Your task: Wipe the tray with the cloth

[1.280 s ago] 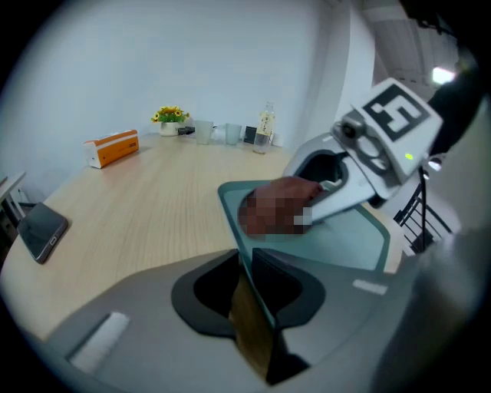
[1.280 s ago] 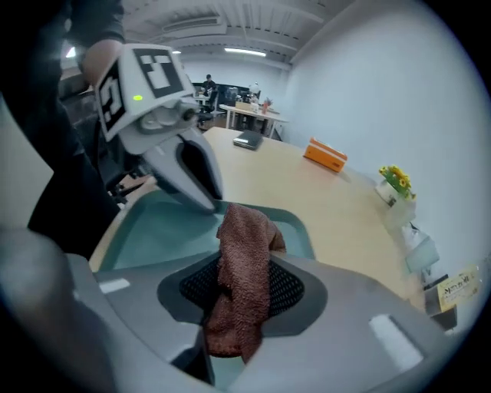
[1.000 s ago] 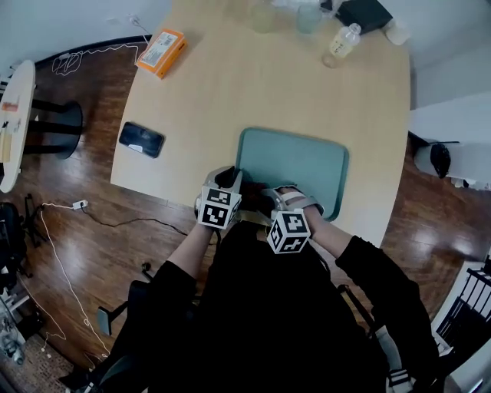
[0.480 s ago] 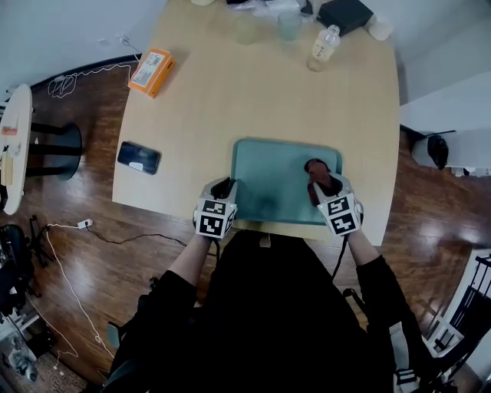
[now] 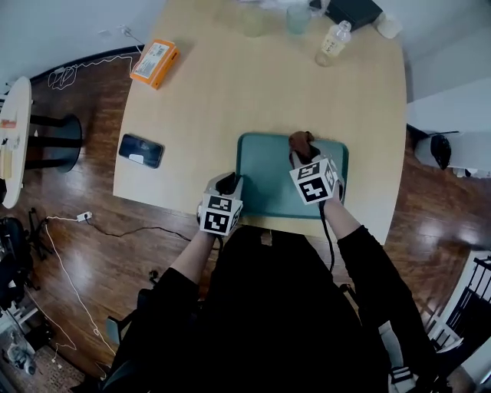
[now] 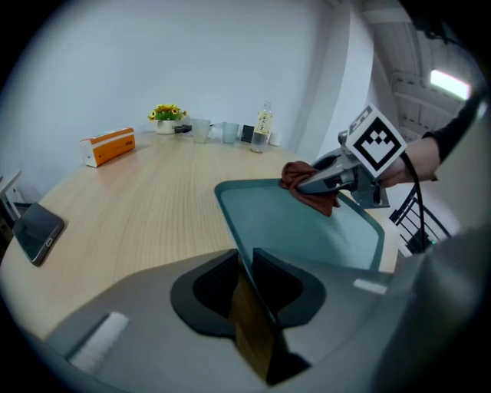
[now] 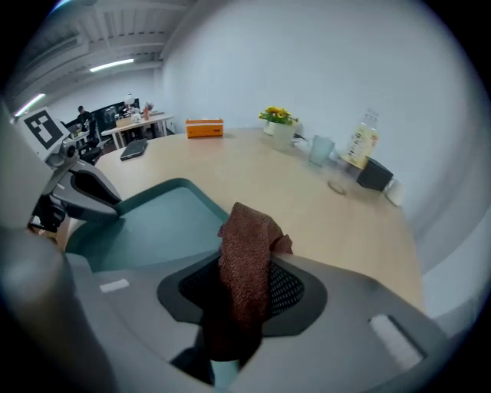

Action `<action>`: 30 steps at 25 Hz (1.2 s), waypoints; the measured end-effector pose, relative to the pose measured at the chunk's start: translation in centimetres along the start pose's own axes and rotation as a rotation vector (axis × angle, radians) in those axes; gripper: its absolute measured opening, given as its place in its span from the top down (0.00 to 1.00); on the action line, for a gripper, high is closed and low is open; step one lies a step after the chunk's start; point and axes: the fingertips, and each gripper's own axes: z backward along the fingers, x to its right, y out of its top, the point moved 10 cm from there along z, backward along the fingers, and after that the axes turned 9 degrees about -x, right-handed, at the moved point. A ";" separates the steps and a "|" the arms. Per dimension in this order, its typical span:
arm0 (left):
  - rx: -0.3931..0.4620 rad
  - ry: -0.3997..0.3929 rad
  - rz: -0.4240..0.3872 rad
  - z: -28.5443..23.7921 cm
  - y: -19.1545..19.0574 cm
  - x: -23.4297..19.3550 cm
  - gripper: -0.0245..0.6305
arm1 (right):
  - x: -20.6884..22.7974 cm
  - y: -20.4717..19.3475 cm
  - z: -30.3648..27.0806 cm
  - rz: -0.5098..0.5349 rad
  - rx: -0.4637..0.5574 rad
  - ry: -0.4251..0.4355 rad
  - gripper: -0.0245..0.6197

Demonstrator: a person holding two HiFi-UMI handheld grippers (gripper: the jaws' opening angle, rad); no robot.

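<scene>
Tray (image 5: 268,178): teal, rectangular, flat on the light wood table (image 5: 230,92) at its near edge, in front of the person.

Left gripper (image 5: 227,182): at the tray's near-left corner. Its own view shows the thin rim running straight between the two pads, which pinch it from both sides. The jaws have just eased a little wider, with the rim between them.

Right gripper (image 5: 301,153): over the tray's far edge, right of centre, pointing steeply down. Jaws clamped on the cloth (image 5: 299,142), a reddish-brown rag bunched into a wad that sticks out past the fingertips. The wad appears to rest on the far rim; whether it touches the tray floor is not clear from above.

Elsewhere on the table: a dark phone (image 5: 141,150) near the left edge, well apart from the tray; an orange box (image 5: 154,58) at the far left corner; a bottle (image 5: 332,42), clear cups (image 5: 299,19) and a black box (image 5: 357,9) along the far side.
</scene>
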 end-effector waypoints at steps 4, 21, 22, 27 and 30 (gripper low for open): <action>-0.001 -0.006 0.001 0.0 0.0 -0.1 0.89 | -7.3 4.9 -1.2 0.206 0.035 0.110 0.76; 0.048 -0.053 -0.321 0.4 -1.4 1.7 0.78 | -11.4 -5.1 4.9 0.010 0.157 0.291 0.78; 0.049 -0.078 -0.318 0.4 -1.5 1.7 0.78 | -11.0 -5.2 5.0 -0.011 0.159 0.291 0.79; 0.060 -0.148 -0.209 0.8 -1.3 0.6 0.78 | -9.1 -5.9 5.1 -0.095 0.156 0.257 0.80; 0.056 -0.127 -0.160 0.6 -0.9 0.4 0.80 | -8.1 -6.7 6.3 -0.055 0.158 0.287 0.80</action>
